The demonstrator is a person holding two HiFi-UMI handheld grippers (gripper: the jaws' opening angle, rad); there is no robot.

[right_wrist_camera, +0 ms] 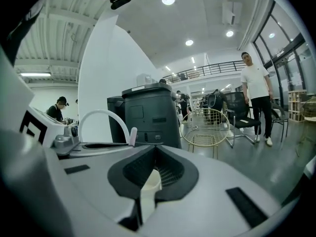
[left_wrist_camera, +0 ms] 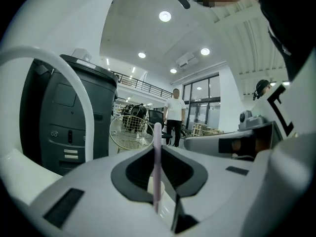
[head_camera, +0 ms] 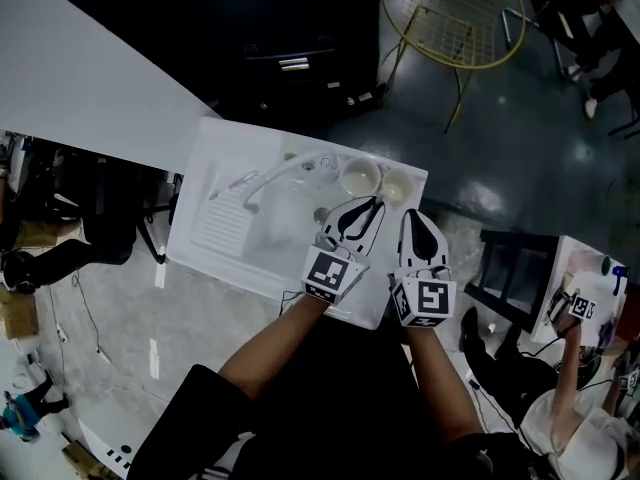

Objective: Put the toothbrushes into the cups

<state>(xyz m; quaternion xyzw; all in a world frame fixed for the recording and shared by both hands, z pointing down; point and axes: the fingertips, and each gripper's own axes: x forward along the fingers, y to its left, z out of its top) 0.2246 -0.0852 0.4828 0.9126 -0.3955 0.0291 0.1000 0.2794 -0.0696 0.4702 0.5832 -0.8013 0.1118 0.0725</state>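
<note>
Pink toothbrush [left_wrist_camera: 157, 174] stands upright, pinched in the left tool [left_wrist_camera: 159, 151], just beside the nearer cup [head_camera: 360, 176]. It's a thin grip, so it could tilt and catch the rim. Right tool [right_wrist_camera: 154, 154] shows something cream in its narrow gap, can't tell if it's gripped; it could knock the other cup [head_camera: 397, 189].

No legible text, label, brand, number or sign anywhere.

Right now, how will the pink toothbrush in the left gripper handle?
The toothbrush looks thin and straight, so probably light and stiff. Pinched by the left gripper at one narrow spot, it may pivot or slip.
</note>
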